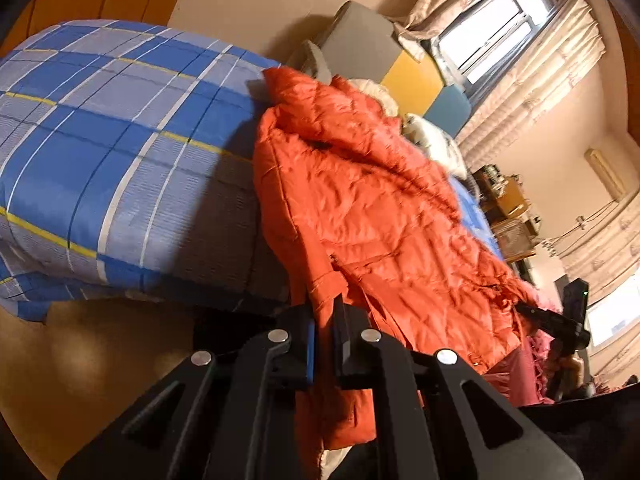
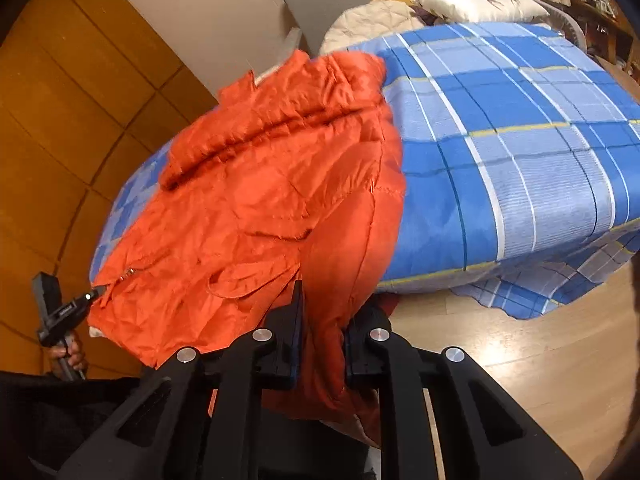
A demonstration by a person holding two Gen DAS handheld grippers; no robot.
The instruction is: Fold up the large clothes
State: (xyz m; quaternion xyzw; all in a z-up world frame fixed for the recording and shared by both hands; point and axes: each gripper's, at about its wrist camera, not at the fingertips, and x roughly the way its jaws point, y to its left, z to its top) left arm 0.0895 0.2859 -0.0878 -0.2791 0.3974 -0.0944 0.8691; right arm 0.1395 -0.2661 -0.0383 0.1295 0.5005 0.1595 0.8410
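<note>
An orange quilted down jacket (image 1: 372, 208) lies spread over the edge of a bed with a blue plaid cover (image 1: 112, 152). My left gripper (image 1: 324, 320) is shut on the jacket's hem, which hangs down between its fingers. In the right wrist view the jacket (image 2: 248, 200) drapes off the bed (image 2: 520, 128) and my right gripper (image 2: 322, 316) is shut on another part of its lower edge. The right gripper also shows in the left wrist view (image 1: 556, 320), and the left gripper shows in the right wrist view (image 2: 94, 292), each clamped on the jacket's hem.
White pillows (image 2: 476, 0) and a beige blanket (image 2: 372, 20) lie at the head of the bed by a grey and yellow headboard (image 1: 368, 44). Wooden floor (image 2: 520, 360) lies below. A wooden wardrobe (image 2: 60, 100) stands beside the bed. Curtained window (image 1: 496, 28) is beyond.
</note>
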